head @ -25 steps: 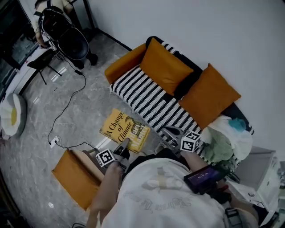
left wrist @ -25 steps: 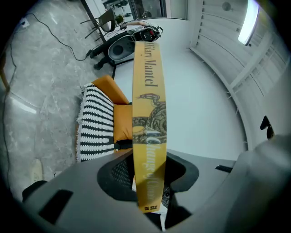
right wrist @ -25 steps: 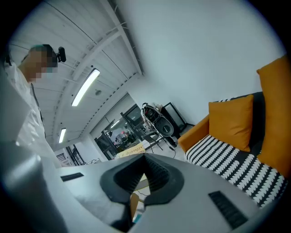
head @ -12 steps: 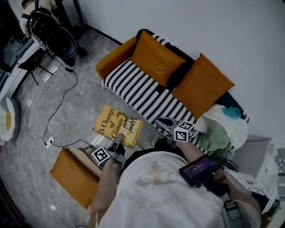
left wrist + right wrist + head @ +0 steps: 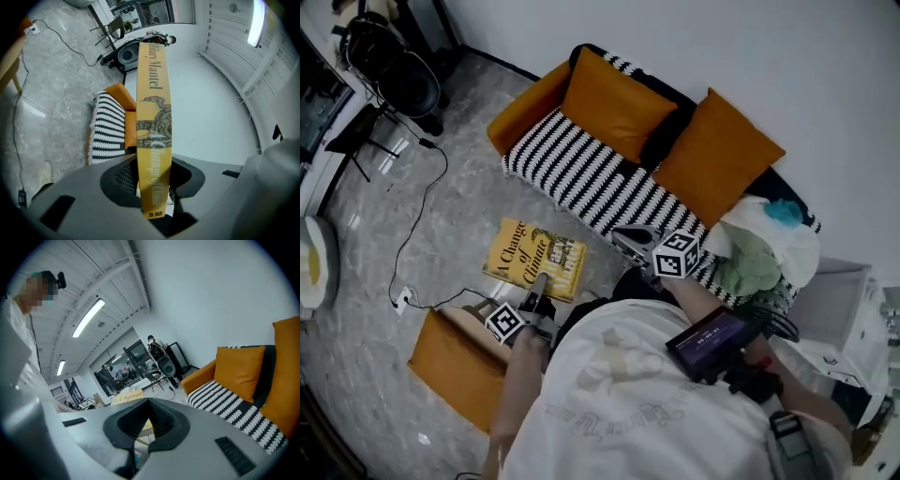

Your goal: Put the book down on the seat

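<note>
1. Not much has really changed over the last second. The whole head view slid up and left, sofa and floor together, so that's mostly the person's head moving rather than the book.
2. The book (image 5: 532, 258) sits at about the same offset from the striped seat (image 5: 581, 180) as a second ago. It's out in front of the sofa and over the grey floor (image 5: 441, 225), cover up, and not over the seat yet.
3. The left gripper (image 5: 538, 287) is still clamped on the book near its spine. In the left gripper view the yellow spine runs straight up from between the jaws, with a pad on each side. The grip looks no looser or tighter than before.
4. The right gripper (image 5: 628, 238) has crept a bit closer to the front edge of the seat. Its jaws meet at the tips with nothing in them, so it's just along for the ride.
5. What that means, as I read it: this is still the carry phase. The book has to travel over the stripes, clear of the orange cushions (image 5: 614, 94), before letting go makes any sense — the put-down itself hasn't started.
</note>
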Available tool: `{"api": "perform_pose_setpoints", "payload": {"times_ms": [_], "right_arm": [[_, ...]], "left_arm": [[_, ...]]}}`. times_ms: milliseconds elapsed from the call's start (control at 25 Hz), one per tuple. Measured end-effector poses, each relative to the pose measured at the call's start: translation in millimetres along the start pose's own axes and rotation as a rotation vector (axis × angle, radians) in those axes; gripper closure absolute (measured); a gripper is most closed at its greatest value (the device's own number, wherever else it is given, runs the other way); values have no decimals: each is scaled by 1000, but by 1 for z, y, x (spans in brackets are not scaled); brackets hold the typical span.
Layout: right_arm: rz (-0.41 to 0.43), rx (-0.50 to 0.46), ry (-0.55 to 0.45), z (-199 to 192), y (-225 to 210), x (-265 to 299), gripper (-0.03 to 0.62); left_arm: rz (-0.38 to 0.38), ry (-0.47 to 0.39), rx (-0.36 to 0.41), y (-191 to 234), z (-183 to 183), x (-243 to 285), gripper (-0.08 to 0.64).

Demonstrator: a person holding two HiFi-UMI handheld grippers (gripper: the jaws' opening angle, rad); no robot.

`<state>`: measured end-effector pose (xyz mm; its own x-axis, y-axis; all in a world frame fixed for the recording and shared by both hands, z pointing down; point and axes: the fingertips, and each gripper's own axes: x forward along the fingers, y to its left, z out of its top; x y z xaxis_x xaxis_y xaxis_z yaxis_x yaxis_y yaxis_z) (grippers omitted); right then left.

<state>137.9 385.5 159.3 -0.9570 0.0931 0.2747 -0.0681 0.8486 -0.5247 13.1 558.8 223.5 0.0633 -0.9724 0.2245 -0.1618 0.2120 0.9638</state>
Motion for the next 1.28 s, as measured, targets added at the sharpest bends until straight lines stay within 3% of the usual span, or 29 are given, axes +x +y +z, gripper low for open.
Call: {"api": "perform_pose_setpoints", "payload": {"times_ms": [160, 360, 840, 1160, 1280], "right_arm": [[-27, -29, 11, -2, -4, -4, 578], [-53, -18, 20, -9, -14, -6, 578], [-42, 4, 22, -8, -25, 13, 577], [-28, 27, 25, -3, -55, 32, 578], [-21, 39, 33, 12, -74, 49, 578]], "left_arm": [[1, 36, 6, -4, -1, 13, 416], [-52, 42, 27, -21, 8, 24, 416], [3, -24, -7, 4, 31, 7, 416], [26, 2, -4, 5, 35, 40, 416], [60, 21, 4, 6, 53, 59, 416]]}}
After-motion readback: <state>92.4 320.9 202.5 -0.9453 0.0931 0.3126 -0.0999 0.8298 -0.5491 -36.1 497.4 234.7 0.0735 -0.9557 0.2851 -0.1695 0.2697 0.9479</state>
